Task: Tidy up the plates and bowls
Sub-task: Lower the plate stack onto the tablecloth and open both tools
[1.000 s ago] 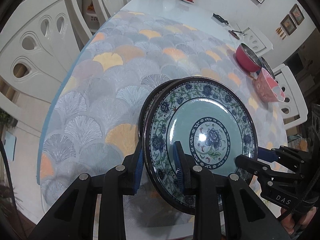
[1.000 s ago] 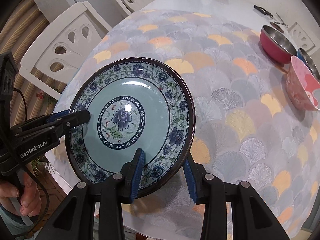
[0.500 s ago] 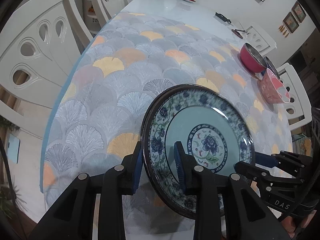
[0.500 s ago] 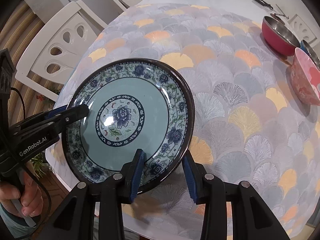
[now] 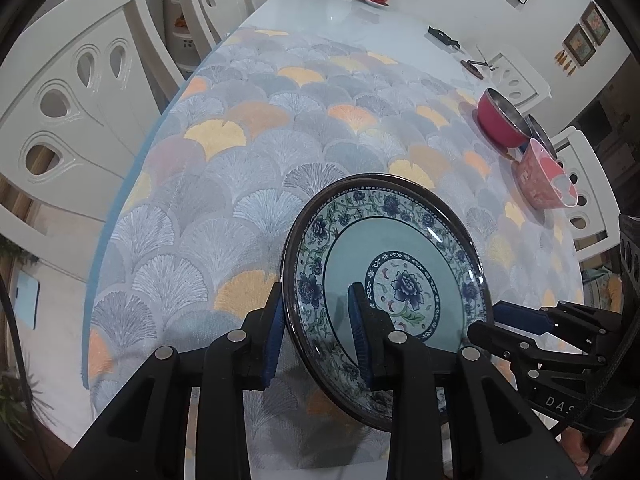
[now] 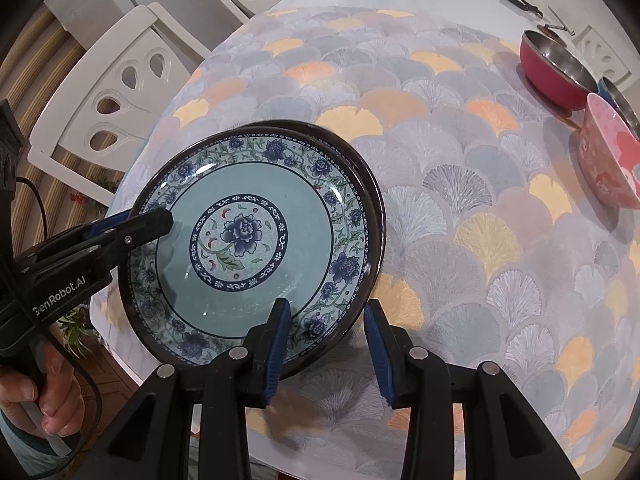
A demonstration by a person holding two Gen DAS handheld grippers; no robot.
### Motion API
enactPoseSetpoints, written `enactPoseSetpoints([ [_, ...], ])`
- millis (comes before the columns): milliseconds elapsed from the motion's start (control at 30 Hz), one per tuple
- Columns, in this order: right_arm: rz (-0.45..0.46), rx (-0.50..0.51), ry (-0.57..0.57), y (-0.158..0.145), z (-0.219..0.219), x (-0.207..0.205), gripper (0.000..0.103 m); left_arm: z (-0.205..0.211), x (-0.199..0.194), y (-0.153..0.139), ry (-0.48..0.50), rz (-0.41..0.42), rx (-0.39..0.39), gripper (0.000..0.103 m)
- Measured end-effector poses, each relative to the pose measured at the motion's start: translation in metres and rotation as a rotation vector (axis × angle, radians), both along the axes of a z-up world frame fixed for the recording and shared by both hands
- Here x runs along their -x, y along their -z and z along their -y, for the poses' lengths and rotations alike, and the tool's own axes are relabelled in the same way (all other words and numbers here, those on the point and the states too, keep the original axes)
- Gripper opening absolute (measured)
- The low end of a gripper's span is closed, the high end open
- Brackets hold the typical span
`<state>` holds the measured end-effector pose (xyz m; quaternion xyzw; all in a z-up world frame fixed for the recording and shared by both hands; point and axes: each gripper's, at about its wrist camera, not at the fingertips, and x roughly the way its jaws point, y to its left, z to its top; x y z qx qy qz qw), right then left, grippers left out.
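A: Left hand-held gripper — your jaws clamp the plate rim. Right?

B: Right hand-held gripper grips its near rim too. Plate sits tilted above a second plate on the worktop.

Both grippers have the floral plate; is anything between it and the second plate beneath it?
Nothing visible. The floral plate, clamped at its rim by the left gripper and right gripper, lies just over the second plate, whose dark rim peeks out on the far side. The space underneath is hidden.
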<state>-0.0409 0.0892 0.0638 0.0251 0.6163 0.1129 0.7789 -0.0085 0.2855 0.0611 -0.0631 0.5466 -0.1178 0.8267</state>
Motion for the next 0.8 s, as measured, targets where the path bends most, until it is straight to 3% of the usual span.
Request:
enactPoseSetpoints([
  [233,0.054,0.018,-0.018,-0.013,-0.006,0.001,0.038,-0.006,0.0,-0.007,-0.037,0.024,-0.023,0.03],
  [433,0.041,0.014,0.003,-0.013,0.0,0.003,0.038,-0.023,-0.004,-0.013,-0.076,0.028,0.012,0.031],
  [800,0.049,0.01,-0.005,-0.015,0.0,0.006,0.038,-0.004,-0.002,-0.019,-0.024,0.054,-0.026,0.031],
])
